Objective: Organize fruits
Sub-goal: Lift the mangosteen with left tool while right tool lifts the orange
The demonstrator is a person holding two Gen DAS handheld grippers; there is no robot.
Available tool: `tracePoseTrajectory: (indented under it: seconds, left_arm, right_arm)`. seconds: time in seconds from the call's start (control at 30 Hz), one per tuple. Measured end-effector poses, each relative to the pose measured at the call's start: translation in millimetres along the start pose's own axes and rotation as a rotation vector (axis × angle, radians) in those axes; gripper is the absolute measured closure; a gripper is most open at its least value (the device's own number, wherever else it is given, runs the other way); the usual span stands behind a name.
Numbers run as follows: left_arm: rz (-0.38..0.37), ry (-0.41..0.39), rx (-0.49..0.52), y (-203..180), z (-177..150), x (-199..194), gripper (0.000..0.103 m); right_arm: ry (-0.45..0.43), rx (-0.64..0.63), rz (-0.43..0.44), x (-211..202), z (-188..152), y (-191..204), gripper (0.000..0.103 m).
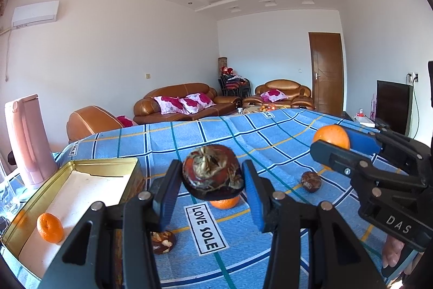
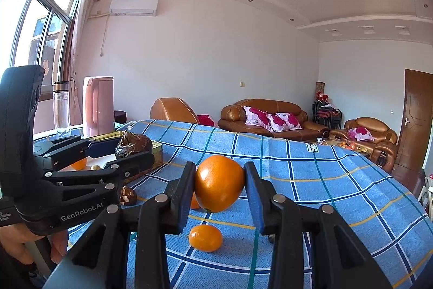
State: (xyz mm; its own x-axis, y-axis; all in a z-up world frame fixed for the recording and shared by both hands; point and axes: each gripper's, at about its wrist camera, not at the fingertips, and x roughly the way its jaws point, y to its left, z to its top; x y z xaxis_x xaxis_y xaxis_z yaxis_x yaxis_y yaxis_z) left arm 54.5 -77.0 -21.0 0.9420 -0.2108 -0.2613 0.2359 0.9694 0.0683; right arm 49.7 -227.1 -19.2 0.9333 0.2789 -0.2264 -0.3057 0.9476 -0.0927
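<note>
My left gripper [image 1: 211, 175] is shut on a dark brown-red fruit [image 1: 212, 169] with a dried calyx, held above the blue checked cloth [image 1: 270, 132]. My right gripper [image 2: 219, 182] is shut on a round orange [image 2: 219, 184], also lifted off the cloth. Each gripper shows in the other's view: the right one [image 1: 332, 142] with its orange [image 1: 331, 138], the left one [image 2: 130, 151] with the brown fruit [image 2: 132, 145]. A gold tin [image 1: 100, 163] stands at the left with a tangerine [image 1: 50, 228] inside.
Loose on the cloth lie an orange [image 1: 224, 203], two brown fruits [image 1: 311, 180] [image 1: 162, 241] and a small oval orange fruit [image 2: 205, 237]. A pink kettle [image 2: 97, 104] and a glass bottle [image 2: 61, 107] stand behind the tin. A hand [image 2: 24, 245] holds the left gripper.
</note>
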Motion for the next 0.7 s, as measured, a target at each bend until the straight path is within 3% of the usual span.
tracePoseTrajectory:
  seconds: [0.7]
  left_arm:
    - [0.048,-0.022,0.027,3.4,0.5,-7.0,0.056]
  right_arm:
    - [-0.005,-0.016,0.001,-0.6,4.2,4.8,0.065]
